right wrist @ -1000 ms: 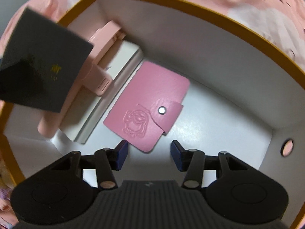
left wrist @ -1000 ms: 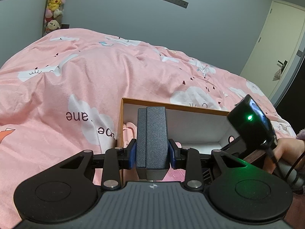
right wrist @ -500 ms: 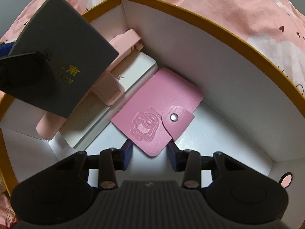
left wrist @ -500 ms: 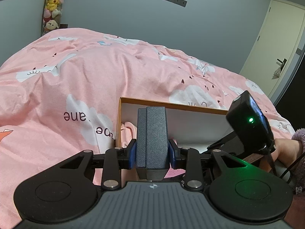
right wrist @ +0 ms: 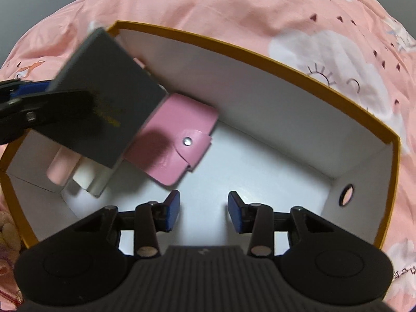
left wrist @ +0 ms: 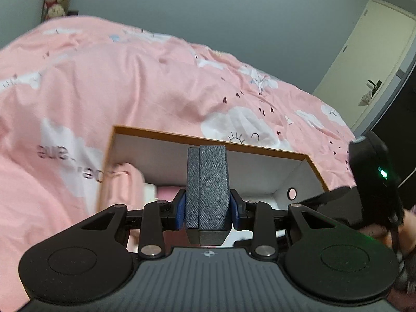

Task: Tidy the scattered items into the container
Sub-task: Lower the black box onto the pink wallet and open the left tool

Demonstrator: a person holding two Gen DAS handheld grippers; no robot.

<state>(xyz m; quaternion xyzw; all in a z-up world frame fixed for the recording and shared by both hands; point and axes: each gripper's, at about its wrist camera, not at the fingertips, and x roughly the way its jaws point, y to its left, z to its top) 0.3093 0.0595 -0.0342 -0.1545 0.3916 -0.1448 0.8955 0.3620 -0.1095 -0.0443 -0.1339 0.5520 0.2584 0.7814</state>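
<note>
An open cardboard box (right wrist: 260,52) with an orange rim and white inside sits on the pink bed cover. A pink snap wallet (right wrist: 179,140) lies flat on its floor. My left gripper (left wrist: 208,208) is shut on a dark grey textured case (left wrist: 208,182), holding it above the box's near left part. The right wrist view shows that case (right wrist: 109,98) as a flat slab with gold lettering, hanging over the box's left end. My right gripper (right wrist: 203,210) stands open over the bare white floor, nothing between its fingers, just short of the wallet.
A pale pink item (right wrist: 58,166) and a white box (right wrist: 85,179) lie at the container's left end, partly hidden under the grey case. A round hole (right wrist: 347,193) pierces the right wall. The right gripper's body (left wrist: 374,179) and a hand (left wrist: 377,231) sit at the box's right.
The right gripper has lifted and drawn back from the pink wallet, its jaws slightly narrower than a second ago. The left gripper has carried the grey case rightward, further over the box.
</note>
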